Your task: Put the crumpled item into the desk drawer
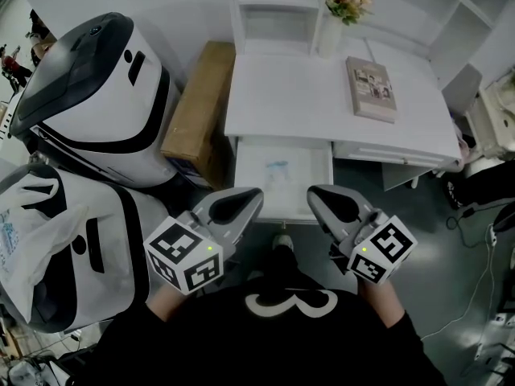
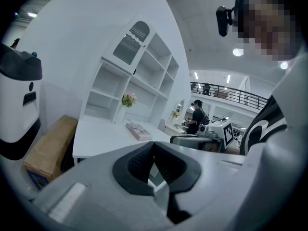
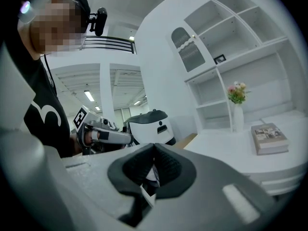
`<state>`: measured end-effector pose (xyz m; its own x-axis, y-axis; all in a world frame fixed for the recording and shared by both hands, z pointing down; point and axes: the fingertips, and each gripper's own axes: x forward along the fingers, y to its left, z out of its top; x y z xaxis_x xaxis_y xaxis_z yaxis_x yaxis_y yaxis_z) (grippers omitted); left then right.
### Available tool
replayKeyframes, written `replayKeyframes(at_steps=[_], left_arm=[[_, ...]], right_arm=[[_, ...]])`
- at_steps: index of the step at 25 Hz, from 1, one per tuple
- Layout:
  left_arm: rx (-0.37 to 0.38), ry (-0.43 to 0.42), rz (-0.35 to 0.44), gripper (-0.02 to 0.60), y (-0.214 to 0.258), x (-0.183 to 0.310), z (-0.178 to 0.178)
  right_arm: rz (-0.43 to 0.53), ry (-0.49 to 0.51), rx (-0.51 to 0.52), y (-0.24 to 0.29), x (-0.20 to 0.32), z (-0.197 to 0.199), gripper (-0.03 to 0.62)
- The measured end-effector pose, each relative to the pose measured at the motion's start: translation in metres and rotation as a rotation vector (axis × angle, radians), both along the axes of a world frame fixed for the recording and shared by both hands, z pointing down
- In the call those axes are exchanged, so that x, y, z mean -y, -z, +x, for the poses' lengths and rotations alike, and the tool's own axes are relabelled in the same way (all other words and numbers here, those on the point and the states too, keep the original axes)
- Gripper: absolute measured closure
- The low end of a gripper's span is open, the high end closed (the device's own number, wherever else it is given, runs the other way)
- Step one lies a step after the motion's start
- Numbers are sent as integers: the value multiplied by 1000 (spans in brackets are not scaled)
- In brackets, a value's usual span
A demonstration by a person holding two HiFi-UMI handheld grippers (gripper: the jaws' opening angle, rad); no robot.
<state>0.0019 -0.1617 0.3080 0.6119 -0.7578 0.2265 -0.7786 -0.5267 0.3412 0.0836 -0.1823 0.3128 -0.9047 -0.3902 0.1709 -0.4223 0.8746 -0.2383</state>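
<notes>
The white desk has its drawer pulled open toward me. Inside the drawer lies a pale item with a faint blue mark; its shape is too washed out to tell. My left gripper hovers just in front of the drawer's left corner, jaws shut and empty. My right gripper hovers at the drawer's right corner, also shut with nothing in it. In the left gripper view the left gripper's pads meet. The right gripper view shows the right gripper's pads pressed together the same way.
A book and a vase of flowers stand on the desk below white shelves. A cardboard box leans at the desk's left side. Two white-and-black machines and a plastic bag fill the left. Cables lie on the floor right.
</notes>
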Motion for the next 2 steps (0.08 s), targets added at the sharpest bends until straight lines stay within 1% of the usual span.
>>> replayKeyframes(at_steps=[2], left_arm=[[-2,2,-10,572,-4,0,0]], right_arm=[[-11,-4,-1,-4,0,1,591]])
